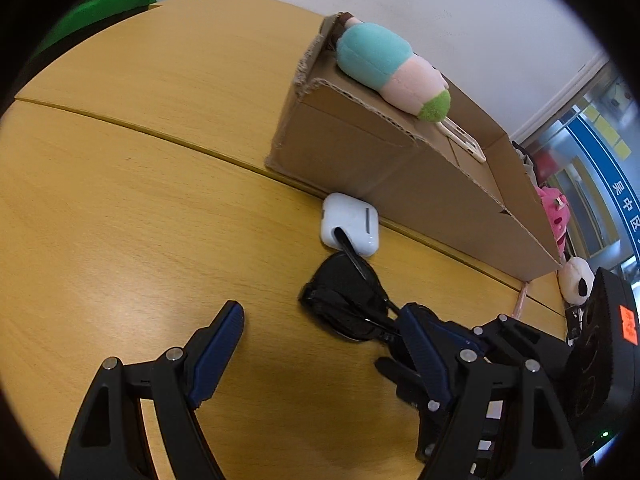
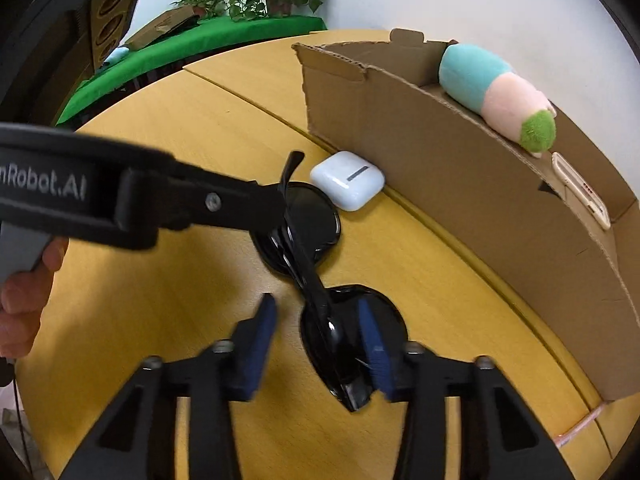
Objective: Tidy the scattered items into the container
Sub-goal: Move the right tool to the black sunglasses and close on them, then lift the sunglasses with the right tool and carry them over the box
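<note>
Black sunglasses (image 1: 344,296) lie folded on the wooden table (image 1: 140,200), next to a white earbud case (image 1: 349,222) that rests against the cardboard box (image 1: 360,152). My left gripper (image 1: 320,314) is open wide, and its right finger touches the glasses. In the right wrist view my right gripper (image 2: 316,320) straddles the near lens of the sunglasses (image 2: 348,344). Its right pad is against the lens, while the left pad stands apart. The left gripper's finger (image 2: 224,204) reaches the far lens. The box (image 2: 440,168) holds a plush toy (image 2: 492,92) and a phone (image 2: 580,188).
A person's hand (image 2: 24,300) grips the left tool's handle. Behind the table is a green-covered surface (image 2: 240,36) with potted plants. A pink plush (image 1: 556,212) and a panda plush (image 1: 576,280) lie past the box's right end.
</note>
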